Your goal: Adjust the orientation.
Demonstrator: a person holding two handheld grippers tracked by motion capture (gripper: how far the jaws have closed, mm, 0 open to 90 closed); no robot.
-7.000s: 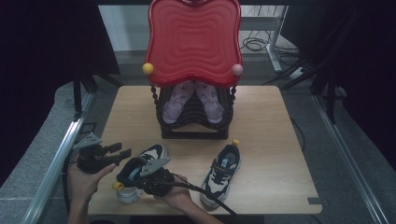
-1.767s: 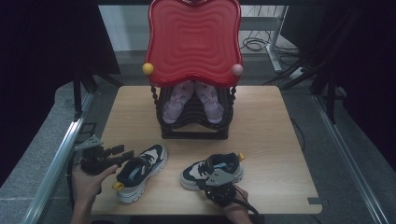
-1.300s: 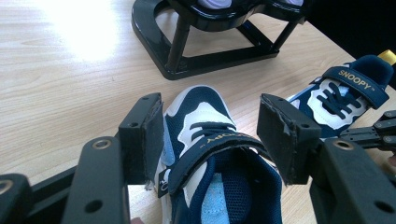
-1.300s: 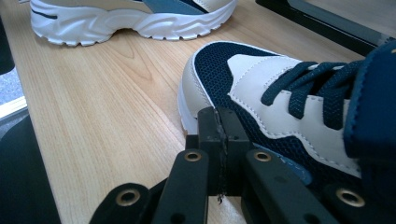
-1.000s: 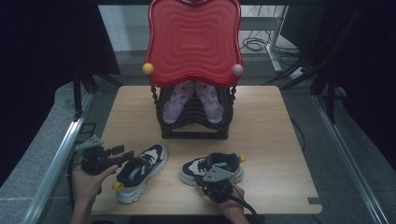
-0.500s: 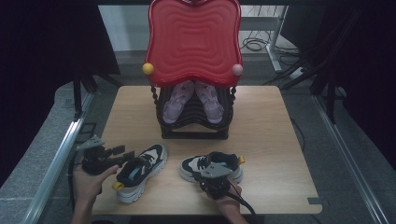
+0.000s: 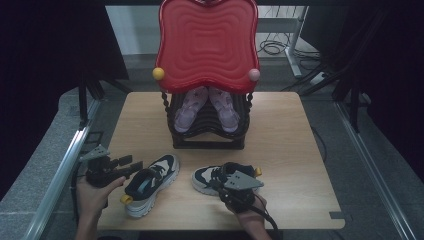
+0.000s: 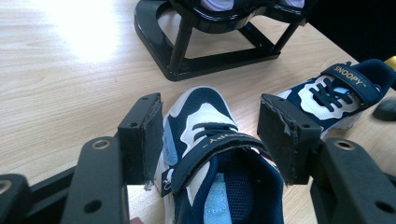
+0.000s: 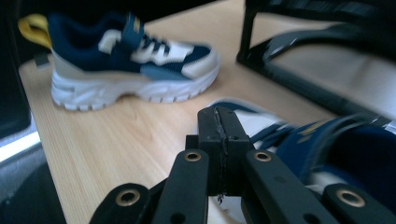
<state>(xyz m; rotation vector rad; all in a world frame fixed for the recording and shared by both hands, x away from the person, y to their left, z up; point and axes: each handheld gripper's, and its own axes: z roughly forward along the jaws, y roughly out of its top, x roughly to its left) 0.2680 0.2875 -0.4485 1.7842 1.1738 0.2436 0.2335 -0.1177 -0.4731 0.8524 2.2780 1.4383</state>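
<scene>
Swung round since seven seconds back: right sneaker (image 7: 212, 176), then toe-away from the person, now lying crosswise on the tabletop (image 7: 300, 150), toe toward its twin. Nudged only a touch over the last couple of seconds. Lifted a little too, by the look of the high view, the right gripper (image 9: 218, 116), now above that shoe's heel end.

Checking those right fingers (image 9: 208, 135): pressed pad to pad, nothing seen pinched between them. Looking along them: right sneaker just beside and below, off to their right, strap and collar close in, toe further ahead, so long axis roughly along the fingers rather than across. No hold on it that can be made out.

Over to the left gripper (image 8: 210, 135): fingers (image 8: 144, 135) spread wide, straddling the left sneaker (image 8: 210, 158) at the strap, not yet pressing on it. Heel end nearest, toe pointing straight ahead, long axis in line with the fingers. Squarely lined up, then; likely just a squeeze away from a grip.

Beyond both toes: black rack (image 7: 207, 135), pink shoes (image 7: 187, 107) already on it. Left hand the better placed of the two; right needing to open and drop back onto the collar first, at a guess.
</scene>
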